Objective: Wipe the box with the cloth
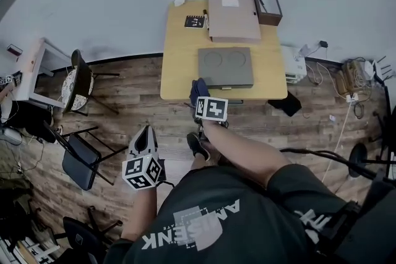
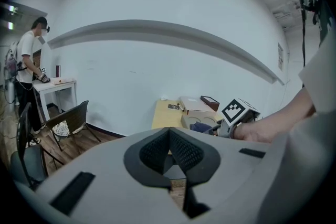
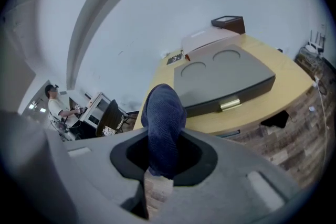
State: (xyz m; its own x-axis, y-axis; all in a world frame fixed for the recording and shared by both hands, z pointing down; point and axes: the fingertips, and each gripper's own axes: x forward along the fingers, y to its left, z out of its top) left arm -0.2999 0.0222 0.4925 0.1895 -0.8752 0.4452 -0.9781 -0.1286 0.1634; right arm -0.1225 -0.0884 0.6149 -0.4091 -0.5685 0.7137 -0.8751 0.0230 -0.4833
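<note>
A flat grey box (image 1: 226, 67) with two round dents in its lid and a brass latch (image 3: 230, 105) lies on the wooden table (image 1: 179, 65), near its front edge. My right gripper (image 1: 199, 91) is shut on a dark blue cloth (image 3: 163, 123), which sticks up between the jaws. It hovers at the table's front edge, just left of the box's near corner. My left gripper (image 1: 145, 140) hangs low over the floor, well short of the table, jaws shut with nothing in them. In the left gripper view the box (image 2: 202, 121) shows far off.
A larger tan box (image 1: 232, 17), a dark open box (image 1: 267, 6) and a small black booklet (image 1: 194, 21) sit at the table's back. Chairs (image 1: 83, 161) stand on the wood floor to the left. Cables and a white unit (image 1: 294, 63) lie right. Another person (image 2: 29, 68) stands far left.
</note>
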